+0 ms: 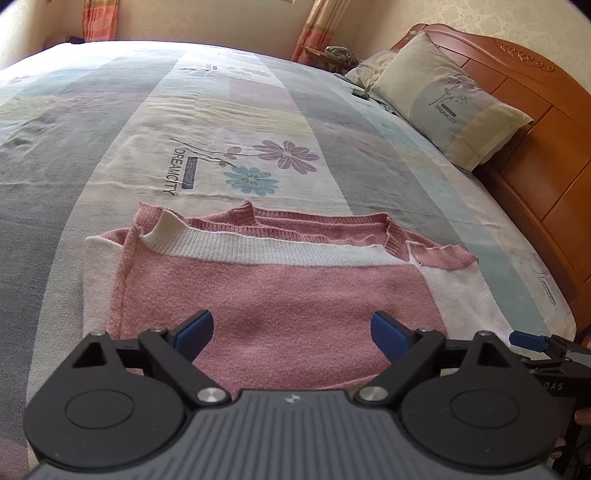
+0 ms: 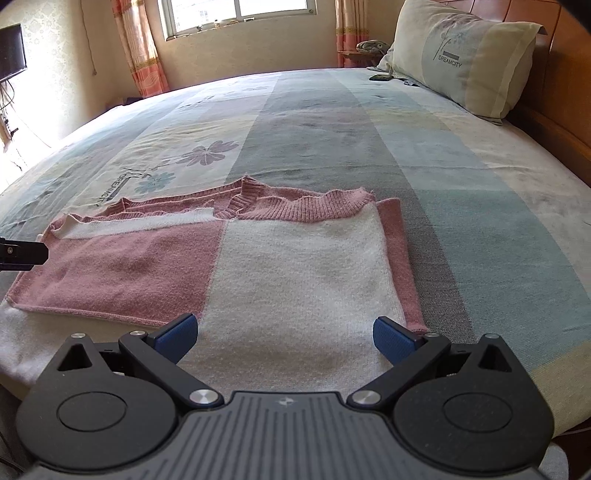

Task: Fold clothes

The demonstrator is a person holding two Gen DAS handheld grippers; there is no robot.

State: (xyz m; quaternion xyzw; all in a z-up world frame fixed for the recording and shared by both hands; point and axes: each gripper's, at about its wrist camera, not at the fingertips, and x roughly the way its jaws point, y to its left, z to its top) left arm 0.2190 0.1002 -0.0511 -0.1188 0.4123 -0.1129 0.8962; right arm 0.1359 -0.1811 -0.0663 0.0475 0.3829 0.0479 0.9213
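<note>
Left and right wrist views, both looking across the bed. My left gripper (image 1: 292, 334) hangs with its blue pads (image 1: 195, 330) spread wide and nothing between them, above the pink panel of the knit sweater (image 1: 266, 291). My right gripper (image 2: 285, 338) is likewise spread and empty, above the white panel of the same sweater (image 2: 295, 266). In the left view the right gripper's tip (image 1: 532, 341) shows at the frame's lower right; in the right view a dark part of the left gripper (image 2: 22, 253) enters at the left edge.

The sweater lies folded and flat on the patchwork bedsheet (image 1: 229, 122), near the bed's near edge. Its ribbed pink hems and white band (image 1: 258, 245) form the far edge; a pink strip (image 2: 400, 258) borders its right side.

Open room: beyond the sweater the sheet is broad and bare up to the far edge, apart from a small dark object (image 2: 380, 77) near the pillow (image 1: 447, 99). The pillow leans on the wooden headboard (image 1: 535, 122) at the right. Curtains (image 2: 138, 44) flank the window (image 2: 236, 14).

No containers are visible.
</note>
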